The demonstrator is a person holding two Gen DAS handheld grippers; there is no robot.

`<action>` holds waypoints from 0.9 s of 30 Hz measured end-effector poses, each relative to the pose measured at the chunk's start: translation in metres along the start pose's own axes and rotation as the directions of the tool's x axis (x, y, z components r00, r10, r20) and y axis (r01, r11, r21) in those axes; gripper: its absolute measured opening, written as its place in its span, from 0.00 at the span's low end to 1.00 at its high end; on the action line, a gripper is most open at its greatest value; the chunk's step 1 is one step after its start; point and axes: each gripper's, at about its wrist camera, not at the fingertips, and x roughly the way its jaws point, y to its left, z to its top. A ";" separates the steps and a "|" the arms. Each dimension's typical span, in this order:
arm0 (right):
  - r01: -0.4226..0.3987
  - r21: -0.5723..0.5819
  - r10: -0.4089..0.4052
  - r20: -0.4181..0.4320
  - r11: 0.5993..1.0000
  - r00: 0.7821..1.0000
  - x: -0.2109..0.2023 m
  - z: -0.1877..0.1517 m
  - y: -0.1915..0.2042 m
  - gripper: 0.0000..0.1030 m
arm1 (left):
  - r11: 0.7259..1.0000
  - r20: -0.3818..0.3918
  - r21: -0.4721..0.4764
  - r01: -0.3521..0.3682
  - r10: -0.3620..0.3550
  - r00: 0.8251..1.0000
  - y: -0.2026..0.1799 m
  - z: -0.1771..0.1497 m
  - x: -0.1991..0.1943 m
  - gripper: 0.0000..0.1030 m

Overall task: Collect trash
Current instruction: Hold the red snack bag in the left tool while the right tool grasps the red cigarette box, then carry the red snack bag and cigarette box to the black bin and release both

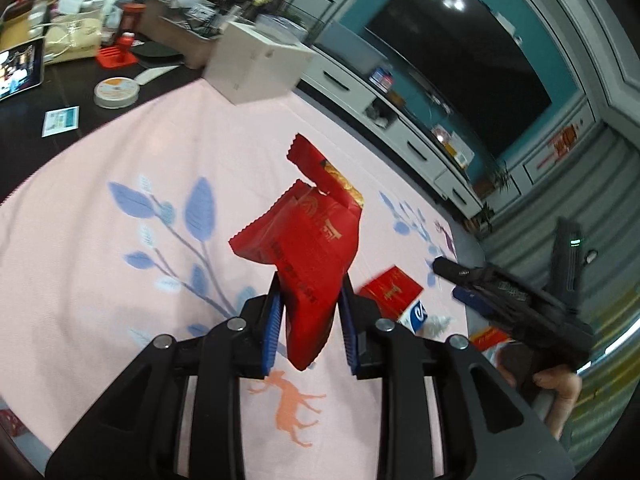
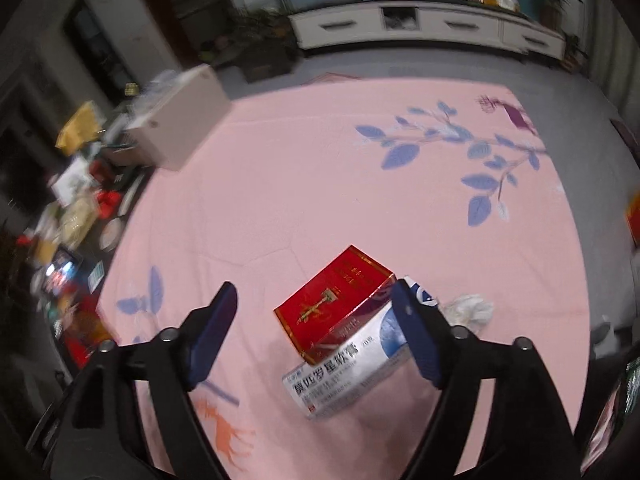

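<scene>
The left gripper [image 1: 308,312] is clamped on red snack wrappers [image 1: 308,248], holding them up above the pink cloth [image 1: 120,280]. Over on the right, the right gripper [image 2: 316,332] has its jaws spread wide, nothing pinched, poised over a red box [image 2: 332,300] that lies on top of a white medicine box [image 2: 348,368]. Both sit near the cloth's right edge, with a crumpled white tissue [image 2: 470,308] just beside them.
</scene>
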 end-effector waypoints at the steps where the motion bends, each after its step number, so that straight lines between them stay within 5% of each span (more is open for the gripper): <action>1: 0.025 0.016 -0.025 -0.009 1.000 1.000 0.009 0.001 0.002 0.84 | 1.000 -0.001 -0.002 -0.004 0.004 1.000 0.002 0.001 -0.001 0.26; 5: 0.195 0.066 -0.196 0.003 0.978 0.981 0.039 -0.002 0.015 0.87 | 1.000 -0.024 0.003 0.003 -0.003 1.000 0.004 -0.002 0.002 0.26; 10: 0.257 -0.003 -0.257 -0.040 0.966 0.966 0.078 -0.009 0.040 0.90 | 0.999 -0.036 0.012 0.032 -0.032 0.999 0.000 -0.003 0.002 0.29; 14: 0.251 -0.057 -0.254 -0.044 0.966 0.966 0.096 -0.015 0.051 0.86 | 0.999 -0.027 -0.013 0.041 -0.042 0.999 0.009 -0.001 -0.001 0.30; 16: 0.236 -0.079 -0.236 0.010 0.969 0.972 0.093 -0.017 0.055 0.62 | 0.999 -0.022 -0.029 0.043 -0.044 0.999 0.013 0.000 -0.004 0.30; 17: 0.230 -0.082 -0.230 0.015 0.970 0.973 0.092 -0.017 0.057 0.58 | 0.998 -0.020 -0.034 0.045 -0.045 0.999 0.015 0.001 -0.005 0.30; 22: 0.224 -0.117 -0.223 0.023 0.968 0.975 0.088 -0.022 0.061 0.55 | 0.997 -0.024 -0.055 0.049 -0.050 0.998 0.019 0.001 -0.007 0.30; 27: 0.115 -0.090 -0.110 0.065 0.989 0.992 0.046 -0.030 0.056 0.56 | 0.997 -0.016 -0.046 0.055 -0.056 0.998 0.017 -0.001 -0.010 0.30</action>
